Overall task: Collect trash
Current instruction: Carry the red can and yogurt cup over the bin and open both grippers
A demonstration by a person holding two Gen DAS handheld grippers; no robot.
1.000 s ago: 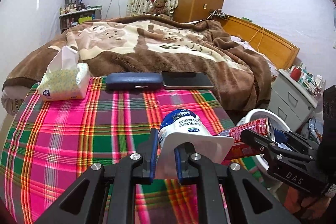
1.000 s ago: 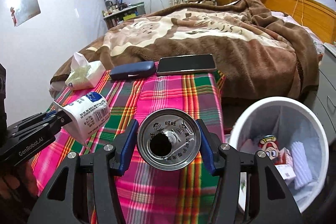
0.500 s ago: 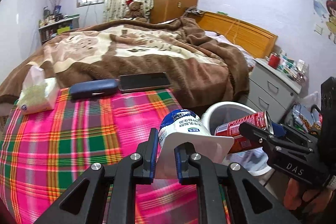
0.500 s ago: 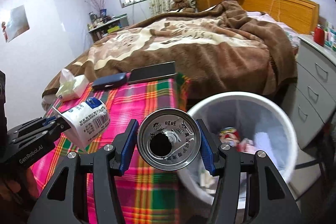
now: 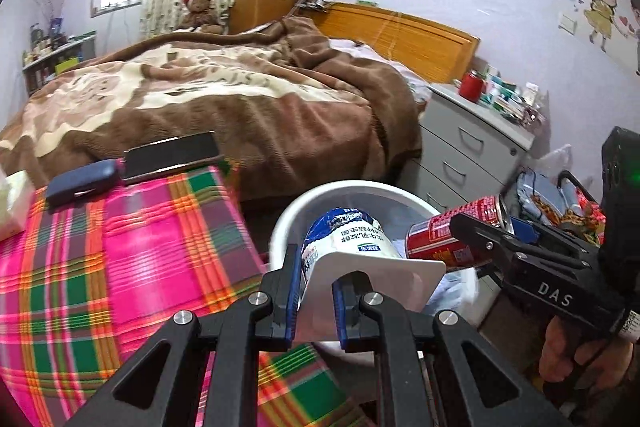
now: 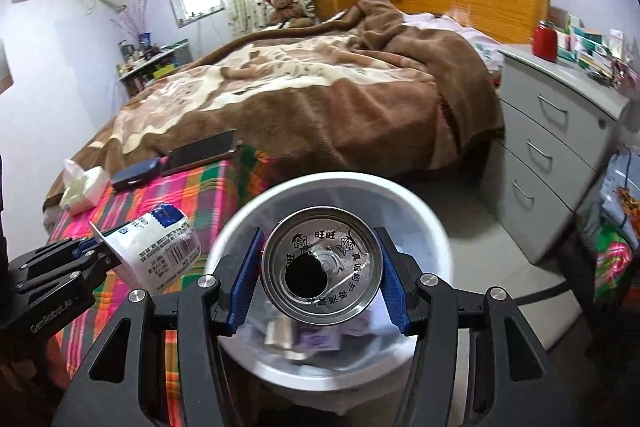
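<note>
2 grippers over bin (image 6: 236, 227) (white): left (image 5: 314, 291) clamps yogurt cup (image 5: 348, 239), right (image 6: 320, 267) clamps can (image 6: 320, 259).

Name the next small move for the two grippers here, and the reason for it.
Probably open the right gripper first: its jaws hold the red can in front of the white bin's open mouth, so it should drop in. The left gripper, clamped on the yogurt cup, looks nearer the rim and may need a little more travel.

Can (image 6: 320, 269) & cup (image 6: 160, 251) over bin (image 6: 436, 227)
</note>
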